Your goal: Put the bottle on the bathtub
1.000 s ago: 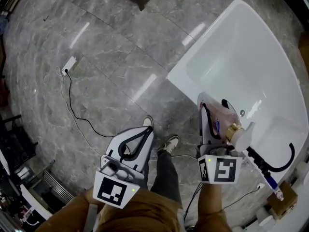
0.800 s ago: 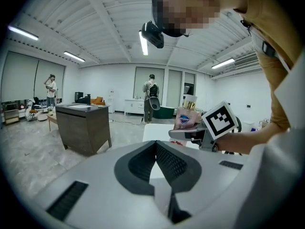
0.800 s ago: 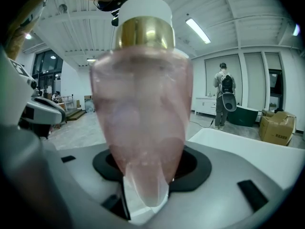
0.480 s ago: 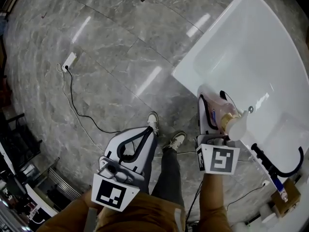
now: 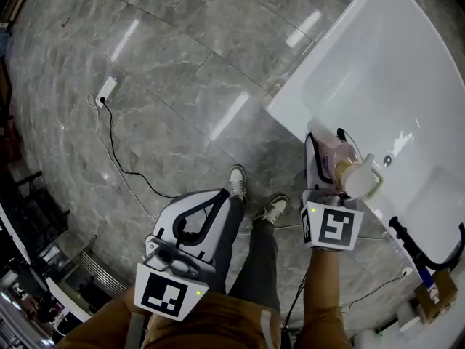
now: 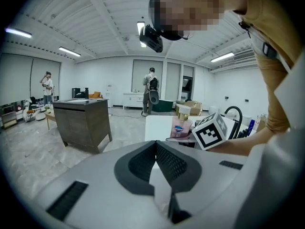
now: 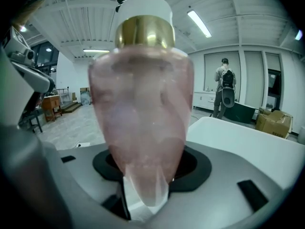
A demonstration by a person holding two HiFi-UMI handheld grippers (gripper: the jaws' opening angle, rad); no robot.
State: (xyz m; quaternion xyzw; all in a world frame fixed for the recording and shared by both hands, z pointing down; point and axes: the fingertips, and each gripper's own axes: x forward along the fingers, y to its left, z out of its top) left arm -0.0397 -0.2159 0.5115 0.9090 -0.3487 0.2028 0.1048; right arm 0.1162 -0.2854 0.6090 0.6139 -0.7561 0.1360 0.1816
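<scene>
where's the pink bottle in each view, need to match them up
Head view: bottle right of centre, at the near rim of the white bathtub.
Left gripper view: bottle small, just right of centre, before the bathtub.
Right gripper view: bottle fills the centre, between the jaws; bathtub at right.
Shared landmark: the bathtub.

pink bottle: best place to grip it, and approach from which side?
Grip the pink bottle on its wide body, below the gold collar, coming side-on, as the right gripper does now: the body offers broad faces, while collar and cap are narrow and round.
</scene>
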